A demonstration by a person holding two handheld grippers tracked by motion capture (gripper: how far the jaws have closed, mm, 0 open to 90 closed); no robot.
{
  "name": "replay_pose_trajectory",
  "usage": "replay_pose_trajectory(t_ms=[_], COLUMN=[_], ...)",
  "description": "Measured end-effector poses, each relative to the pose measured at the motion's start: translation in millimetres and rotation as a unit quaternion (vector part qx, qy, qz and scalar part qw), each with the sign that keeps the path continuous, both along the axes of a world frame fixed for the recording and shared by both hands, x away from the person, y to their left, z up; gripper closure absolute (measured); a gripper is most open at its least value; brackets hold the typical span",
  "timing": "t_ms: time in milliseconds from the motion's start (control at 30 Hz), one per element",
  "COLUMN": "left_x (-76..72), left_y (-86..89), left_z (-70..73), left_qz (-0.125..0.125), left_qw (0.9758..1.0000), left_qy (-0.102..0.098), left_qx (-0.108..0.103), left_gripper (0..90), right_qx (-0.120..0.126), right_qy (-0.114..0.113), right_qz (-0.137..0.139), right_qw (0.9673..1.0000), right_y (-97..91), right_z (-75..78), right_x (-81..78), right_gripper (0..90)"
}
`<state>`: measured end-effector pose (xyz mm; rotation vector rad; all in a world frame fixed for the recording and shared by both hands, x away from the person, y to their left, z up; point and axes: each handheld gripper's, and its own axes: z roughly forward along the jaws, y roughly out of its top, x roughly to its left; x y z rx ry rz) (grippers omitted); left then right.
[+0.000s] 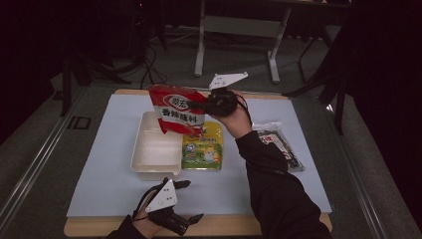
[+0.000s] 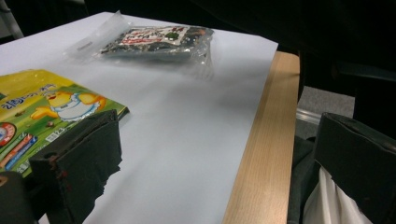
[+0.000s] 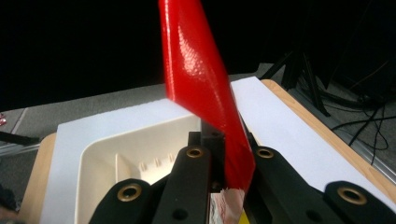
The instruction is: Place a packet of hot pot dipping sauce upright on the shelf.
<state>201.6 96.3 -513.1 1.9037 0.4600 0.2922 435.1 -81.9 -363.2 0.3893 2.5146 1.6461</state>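
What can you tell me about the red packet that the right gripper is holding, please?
The red packet is a glossy plastic sachet, red with a white label band bearing printed characters. It hangs in the air, tilted, above the far right corner of the cream tray and the yellow packet, touching neither as far as the high view shows. The right gripper clamps its right edge; in the right gripper view the packet's red edge rises between the shut jaws.
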Motion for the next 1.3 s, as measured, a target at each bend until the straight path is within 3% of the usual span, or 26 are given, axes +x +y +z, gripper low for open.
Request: replay_pose_trajectory(t_ms=[400,800,1033,1300], left_x=[-1.9,-3.0,-2.9,-2.9], left_y=[1.9,2.7,2.0,2.1], left_z=[-2.2,-3.4,-4.2,-4.5], left_qz=[-0.001,-0.003,-0.006,-0.007], left_qw=[1.0000,1.0000,1.0000,1.0000], left_qy=[0.001,0.004,0.004,0.004], left_qx=[0.004,0.001,0.003,0.002], left_gripper=[2.4,2.3,2.4,2.3], right_qx=[0.011,0.018,0.007,0.011], right_qy=[0.001,0.005,0.010,0.027], right_qz=[-0.004,0.000,-0.005,-0.010], right_qw=[0.9999,0.9998,0.9999,0.9995], right_y=[30.2,52.0,63.6,68.4], right_z=[-1.5,-16.0,-35.7,-52.7], right_x=[18.3,35.0,45.9,52.4], right_gripper=[90.0,90.0,90.0,90.0])
